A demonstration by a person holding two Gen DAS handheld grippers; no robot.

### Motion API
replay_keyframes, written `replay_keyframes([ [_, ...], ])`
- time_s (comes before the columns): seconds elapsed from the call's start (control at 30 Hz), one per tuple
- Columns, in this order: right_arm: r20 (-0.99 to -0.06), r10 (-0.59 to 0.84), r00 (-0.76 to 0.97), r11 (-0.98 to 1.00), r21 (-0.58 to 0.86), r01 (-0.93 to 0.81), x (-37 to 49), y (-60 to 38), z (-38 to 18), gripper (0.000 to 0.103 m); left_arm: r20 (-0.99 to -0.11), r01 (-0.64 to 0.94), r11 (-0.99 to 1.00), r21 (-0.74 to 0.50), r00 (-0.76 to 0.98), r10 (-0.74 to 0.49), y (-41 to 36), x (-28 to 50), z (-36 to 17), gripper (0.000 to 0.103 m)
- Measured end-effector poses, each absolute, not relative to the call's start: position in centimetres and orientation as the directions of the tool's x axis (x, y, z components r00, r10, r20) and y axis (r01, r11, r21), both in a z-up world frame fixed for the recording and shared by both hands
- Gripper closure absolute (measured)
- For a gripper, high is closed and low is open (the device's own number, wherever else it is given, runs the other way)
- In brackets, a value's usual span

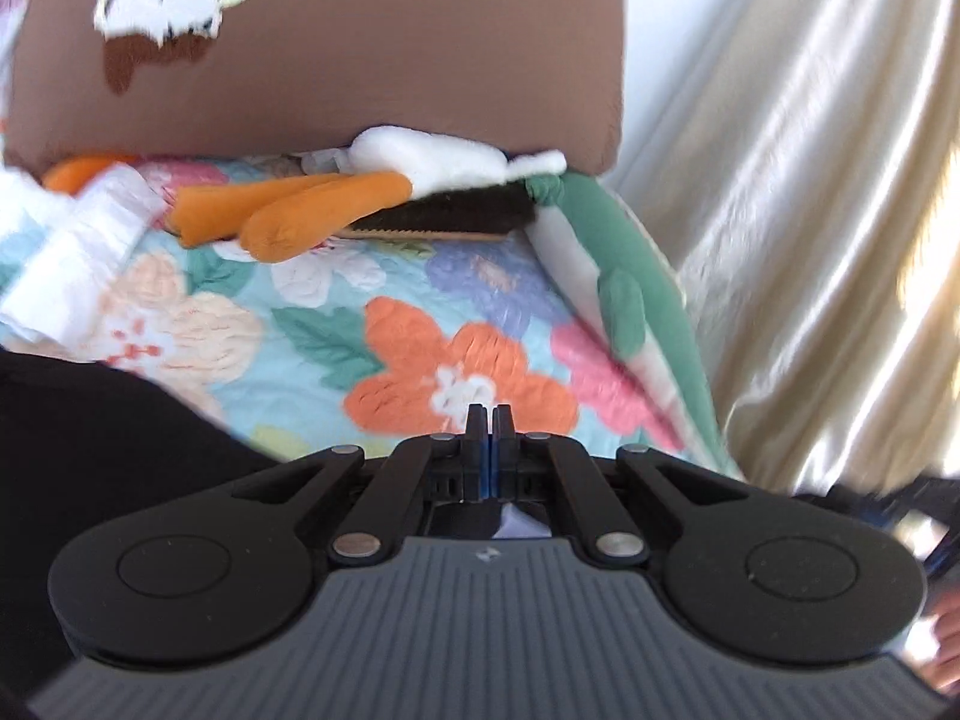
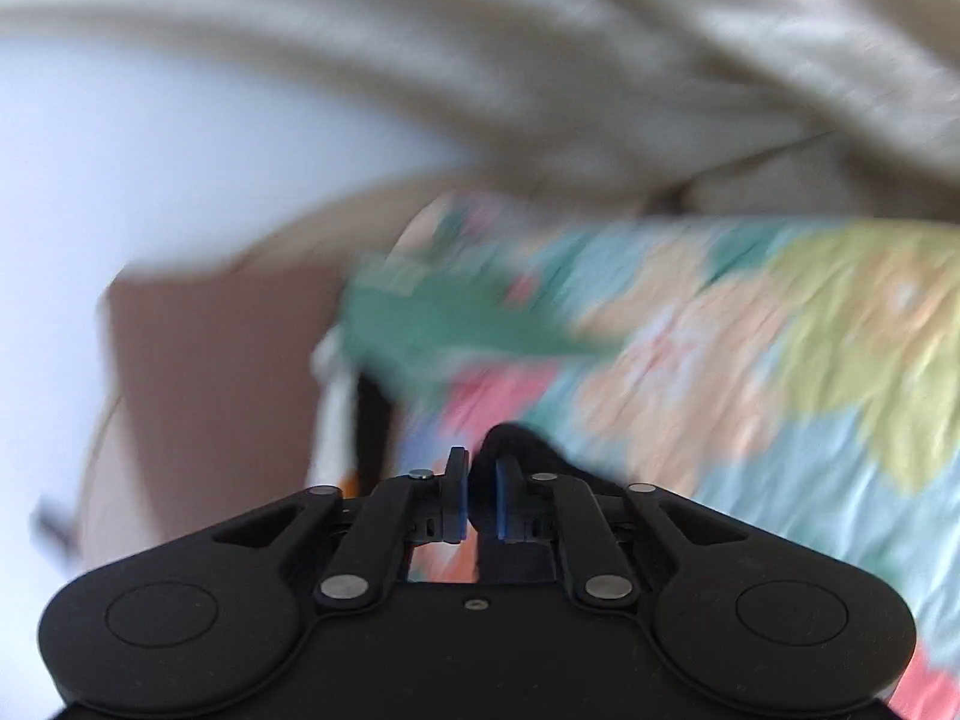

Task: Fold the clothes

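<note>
A black garment (image 1: pixel 78 450) lies at the lower left of the left wrist view, on a floral quilt (image 1: pixel 420 330). My left gripper (image 1: pixel 489 417) hovers over the quilt with its blue pads pressed together and nothing visible between them. In the blurred right wrist view, a fold of the black garment (image 2: pixel 516 444) rises between the fingers of my right gripper (image 2: pixel 480 471), filling the gap between the pads. The rest of the garment is hidden under the gripper body.
A brown cushion (image 1: pixel 360 60) with an embroidered patch stands at the head of the quilt. Orange and white plush pieces (image 1: pixel 288 210) and a crumpled white bag (image 1: pixel 72 252) lie below it. Green cloth (image 1: pixel 624 300) trims the quilt's right edge. A cream curtain (image 1: pixel 810 180) hangs at the right.
</note>
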State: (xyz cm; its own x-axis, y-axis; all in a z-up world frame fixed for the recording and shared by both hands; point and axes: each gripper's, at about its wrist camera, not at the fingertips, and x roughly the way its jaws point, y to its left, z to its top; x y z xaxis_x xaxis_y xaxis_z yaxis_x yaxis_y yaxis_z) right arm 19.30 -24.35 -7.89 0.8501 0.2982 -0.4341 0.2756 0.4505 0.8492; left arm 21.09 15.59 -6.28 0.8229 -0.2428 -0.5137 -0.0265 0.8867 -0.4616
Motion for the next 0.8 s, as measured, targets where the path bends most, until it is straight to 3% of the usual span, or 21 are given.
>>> replay_keyframes([
  [0.03, -0.444, 0.229, 0.866, 0.480, 0.826, 0.296, 19.5, -24.4, -8.4, 0.060, -0.525, -0.046, 0.892, -0.450, 0.821, -0.223, 15.3, 22.2, -6.8, 0.103],
  [0.07, -0.470, 0.187, 0.863, 0.528, 0.788, 0.315, 19.7, -24.2, -8.7, 0.057, -0.532, -0.046, 0.894, -0.445, 0.817, -0.223, 15.0, 23.4, -7.4, 0.103],
  [0.27, -0.521, 0.253, 0.815, 0.769, 0.620, 0.157, 20.3, -21.7, -9.4, 0.053, -0.594, -0.095, 0.889, -0.448, 0.775, -0.216, 14.3, 26.5, -9.6, 0.103],
  [0.47, -0.612, 0.339, 0.715, 0.812, 0.574, 0.106, 21.9, -20.1, -11.6, 0.041, -0.588, -0.081, 0.889, -0.450, 0.776, -0.227, 14.6, 25.5, -9.8, 0.103],
  [0.5, -0.623, 0.344, 0.702, 0.820, 0.564, 0.099, 22.2, -19.7, -12.1, 0.043, -0.586, -0.076, 0.888, -0.453, 0.776, -0.233, 14.7, 25.3, -9.7, 0.103],
  [0.57, -0.652, 0.329, 0.683, 0.849, 0.520, 0.088, 22.4, -18.9, -12.3, 0.094, -0.582, -0.066, 0.885, -0.460, 0.775, -0.245, 14.9, 24.9, -9.4, 0.103],
  [0.67, -0.593, 0.385, 0.707, 0.809, 0.585, 0.050, 21.9, -19.7, -10.9, 0.093, -0.578, -0.050, 0.879, -0.475, 0.771, -0.268, 15.2, 24.2, -9.0, 0.103],
  [0.8, -0.382, 0.485, 0.787, 0.638, 0.770, -0.020, 20.0, -22.6, -6.0, 0.093, -0.564, -0.015, 0.848, -0.529, 0.753, -0.338, 15.5, 23.2, -8.4, 0.103],
])
